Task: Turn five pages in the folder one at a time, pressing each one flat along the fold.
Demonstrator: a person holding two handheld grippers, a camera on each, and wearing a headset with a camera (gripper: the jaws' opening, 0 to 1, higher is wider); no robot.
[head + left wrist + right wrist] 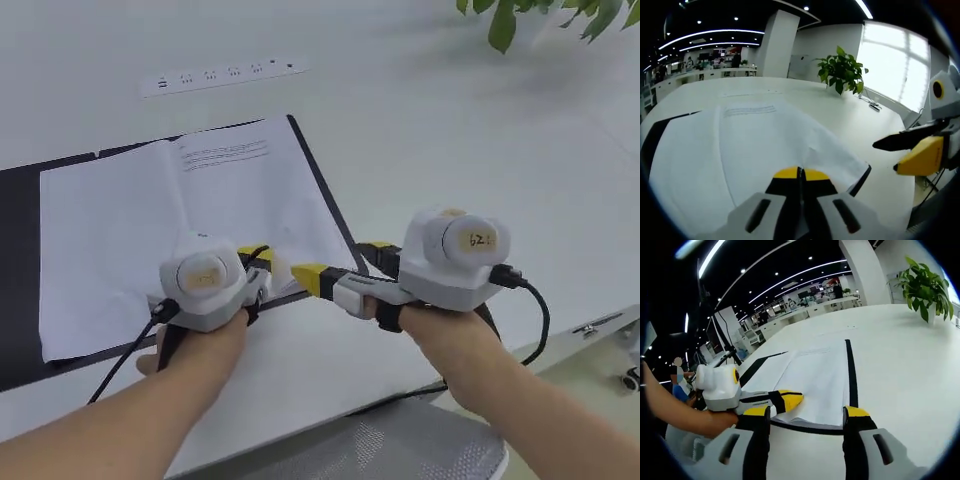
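Right tongs [808,412] spread wide before open folder [816,371].

The black folder [18,280] is lying open and flat on the white surface [450,150], taking up the left half of the head view and running off its left edge. Two white pages are spreading across it. The left page [100,250] is showing blank, while the right page [250,190] is carrying a few lines of small print [225,153] near its top. The fold [185,220] is running between them from the upper middle downward. The black cover is showing as a thin border along the right page's outer edge, and that page is rippling slightly near its lower corner.
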